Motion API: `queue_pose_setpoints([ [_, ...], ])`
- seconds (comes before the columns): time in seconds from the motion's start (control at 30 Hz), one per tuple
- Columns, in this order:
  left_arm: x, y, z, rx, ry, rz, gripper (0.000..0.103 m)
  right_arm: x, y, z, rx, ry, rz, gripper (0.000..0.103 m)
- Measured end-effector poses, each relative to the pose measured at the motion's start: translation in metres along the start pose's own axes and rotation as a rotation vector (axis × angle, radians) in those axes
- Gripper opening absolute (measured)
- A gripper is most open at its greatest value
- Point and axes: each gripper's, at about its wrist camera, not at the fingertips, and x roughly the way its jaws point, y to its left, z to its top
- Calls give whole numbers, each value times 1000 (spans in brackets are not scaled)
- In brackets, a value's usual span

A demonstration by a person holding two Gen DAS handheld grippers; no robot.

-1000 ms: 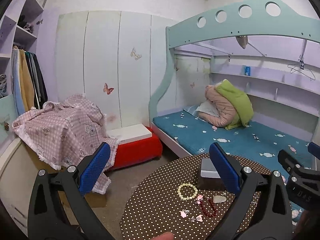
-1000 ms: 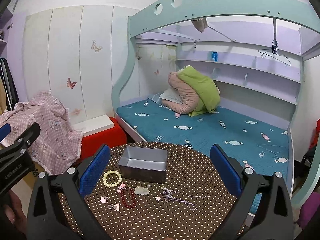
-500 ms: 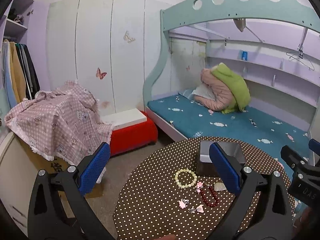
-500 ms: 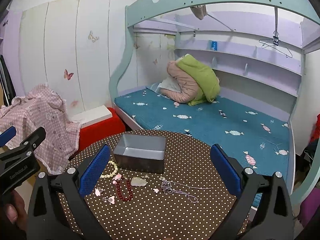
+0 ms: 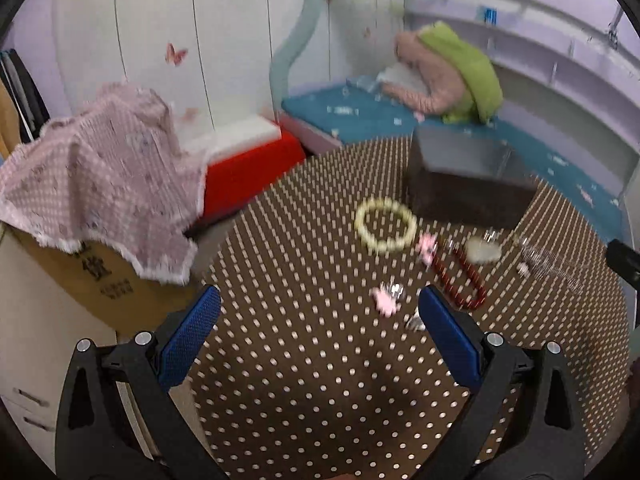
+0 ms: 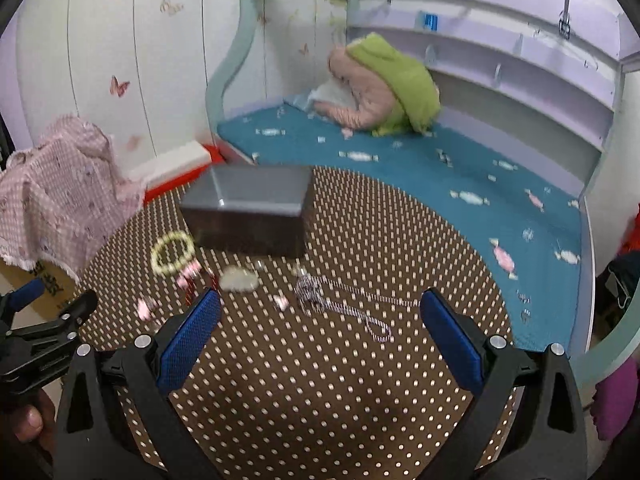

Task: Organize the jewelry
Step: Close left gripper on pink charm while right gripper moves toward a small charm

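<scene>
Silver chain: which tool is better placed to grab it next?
Right, probably. The chain lies just ahead between the open right tool's fingers. From the left tool, also open, it sits far right near the frame edge, beyond the red bracelet.

Even, soft indoor light on both my feeds; motion blur smears the desk [image 5: 304, 364] dots and jewelry, and fisheye bending darkens the corners.

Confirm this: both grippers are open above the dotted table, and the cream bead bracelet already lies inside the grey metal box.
Not quite. The cream bead bracelet lies on the table beside the grey metal box, not inside it, as the left wrist view shows. Both the left gripper and the right gripper are open above the table.
</scene>
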Motion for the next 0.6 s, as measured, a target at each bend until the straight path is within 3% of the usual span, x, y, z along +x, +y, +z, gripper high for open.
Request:
queue_pose_setpoints([
  [0.2, 37, -8, -5, 16, 82, -6, 98, 22, -4, -16, 6, 69, 28, 96],
  [0.5, 76, -26, 1, 75, 160, -31, 97, 38, 4, -19, -21, 99, 80, 96],
  [0.53, 79, -26, 0, 78, 164, -35, 94, 40, 7, -20, -29, 104, 93, 96],
  [0.6, 81, -23, -1, 53, 167, -96, 79, 43, 15, -22, -48, 116, 118, 96],
])
